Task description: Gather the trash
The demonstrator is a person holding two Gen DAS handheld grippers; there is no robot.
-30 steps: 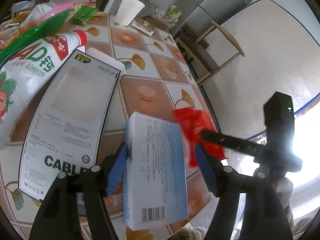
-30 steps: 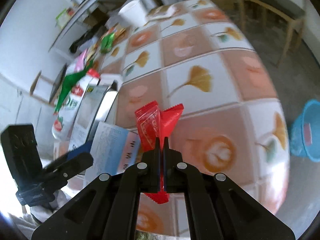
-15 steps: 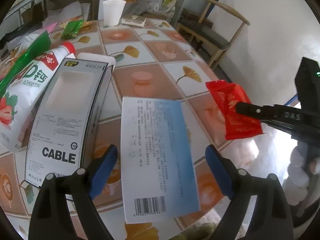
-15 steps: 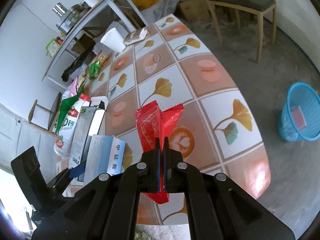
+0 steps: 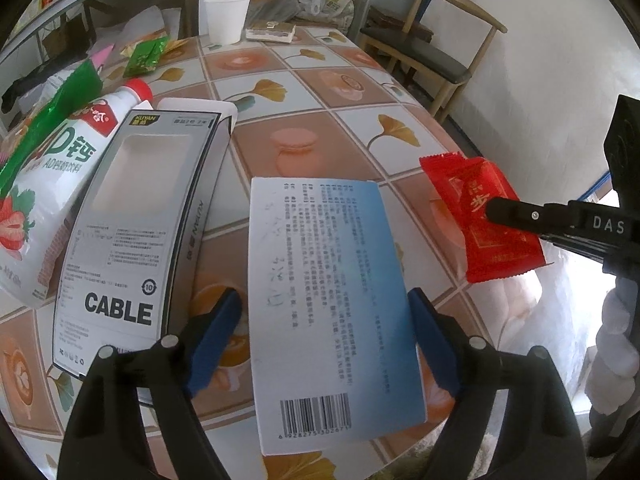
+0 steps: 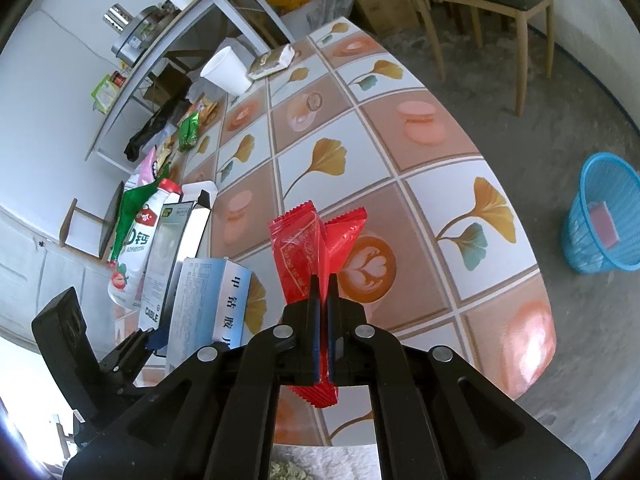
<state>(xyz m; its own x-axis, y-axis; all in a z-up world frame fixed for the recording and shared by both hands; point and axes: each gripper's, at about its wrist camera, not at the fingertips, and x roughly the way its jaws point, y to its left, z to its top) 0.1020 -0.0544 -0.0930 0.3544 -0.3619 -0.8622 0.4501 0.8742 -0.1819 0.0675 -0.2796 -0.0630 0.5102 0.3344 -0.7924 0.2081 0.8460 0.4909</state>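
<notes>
1. Red wrapper (image 6: 304,256) pinched flat between the fingers of the right gripper (image 6: 323,280); jaws fully together on it, wrapper ends sticking out above and below the tips. From the left wrist view the same wrapper (image 5: 482,216) hangs off the table's edge, clear of the tabletop.
2. Left gripper (image 5: 326,332): jaws have just been closing a little from a wider gape. The blue-white box (image 5: 332,304) stands between the blue pads (image 5: 218,328). Left pad shows a gap to the box; right pad is at the box edge, contact not certain.
3. Blue-white box (image 6: 208,300) is near the table's (image 5: 304,148) front edge, just beside a grey cable box (image 5: 132,220).
4. A milk bottle (image 5: 52,168) with red cap lies left of the cable box, touching it.
5. Paper cup (image 5: 226,16) upright at the far end of the table.
6. Blue bin (image 6: 604,216) on the floor, well apart from the table, something pink inside.
</notes>
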